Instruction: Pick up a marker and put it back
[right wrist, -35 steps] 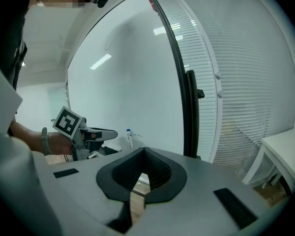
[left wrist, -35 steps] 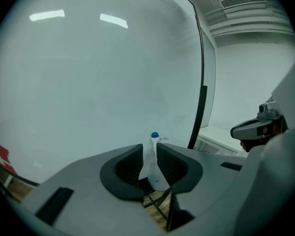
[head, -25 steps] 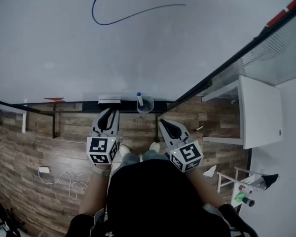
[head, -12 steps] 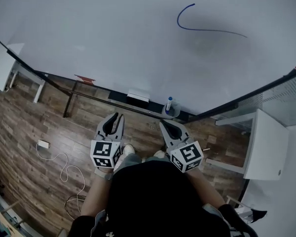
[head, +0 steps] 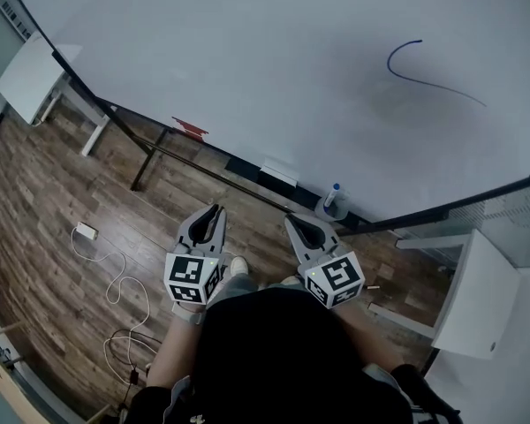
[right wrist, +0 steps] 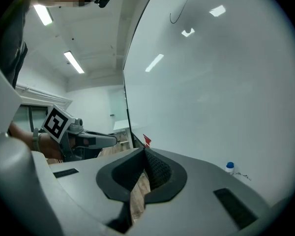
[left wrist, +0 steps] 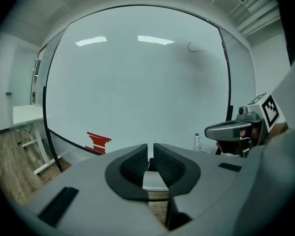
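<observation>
A large whiteboard fills the wall above a dark wood-plank floor. A white table stands at its left end and a white cabinet at its right. Strip lights line the ceiling.

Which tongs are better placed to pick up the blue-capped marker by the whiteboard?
Right, probably. The right tongs lie nearer the marker, which stands on their side; the left tongs are farther off. Both are shut and empty.

The marker is very small, and only its blue cap shows well. The red thing under the whiteboard is too small to tell. The whiteboard runs off the top edge. The person's dark top hides part of the floor.
</observation>
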Action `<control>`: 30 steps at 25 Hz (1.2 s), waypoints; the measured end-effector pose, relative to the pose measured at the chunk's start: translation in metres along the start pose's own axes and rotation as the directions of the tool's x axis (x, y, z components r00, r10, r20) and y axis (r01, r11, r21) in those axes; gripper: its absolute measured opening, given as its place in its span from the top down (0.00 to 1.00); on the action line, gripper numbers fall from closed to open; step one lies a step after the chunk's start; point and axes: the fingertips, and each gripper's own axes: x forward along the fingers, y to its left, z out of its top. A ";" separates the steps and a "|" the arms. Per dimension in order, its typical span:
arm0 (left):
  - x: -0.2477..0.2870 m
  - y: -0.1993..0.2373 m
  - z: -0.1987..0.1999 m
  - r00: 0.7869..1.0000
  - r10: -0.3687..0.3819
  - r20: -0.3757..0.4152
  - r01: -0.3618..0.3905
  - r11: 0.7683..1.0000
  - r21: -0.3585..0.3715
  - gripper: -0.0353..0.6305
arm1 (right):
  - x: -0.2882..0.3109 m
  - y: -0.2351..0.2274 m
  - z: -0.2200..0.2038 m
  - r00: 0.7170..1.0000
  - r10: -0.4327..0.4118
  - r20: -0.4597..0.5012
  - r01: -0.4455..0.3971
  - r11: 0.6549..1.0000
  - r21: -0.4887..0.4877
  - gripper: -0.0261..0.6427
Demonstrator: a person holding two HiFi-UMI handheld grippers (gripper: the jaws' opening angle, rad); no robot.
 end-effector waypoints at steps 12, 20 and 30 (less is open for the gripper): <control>-0.018 0.012 0.002 1.000 0.023 0.018 -0.023 1.000 -0.018 0.90 | 0.018 0.018 0.008 0.998 0.062 0.004 -0.062 0.998 -0.025 0.92; -0.018 0.005 0.001 1.000 0.001 0.018 -0.001 1.000 -0.022 0.91 | 0.016 0.020 0.008 0.998 0.064 0.000 -0.064 0.997 -0.041 0.92; -0.015 -0.004 0.003 1.000 -0.021 0.023 0.022 0.999 -0.026 0.91 | 0.008 0.015 0.004 0.998 0.055 -0.001 -0.055 0.998 -0.038 0.92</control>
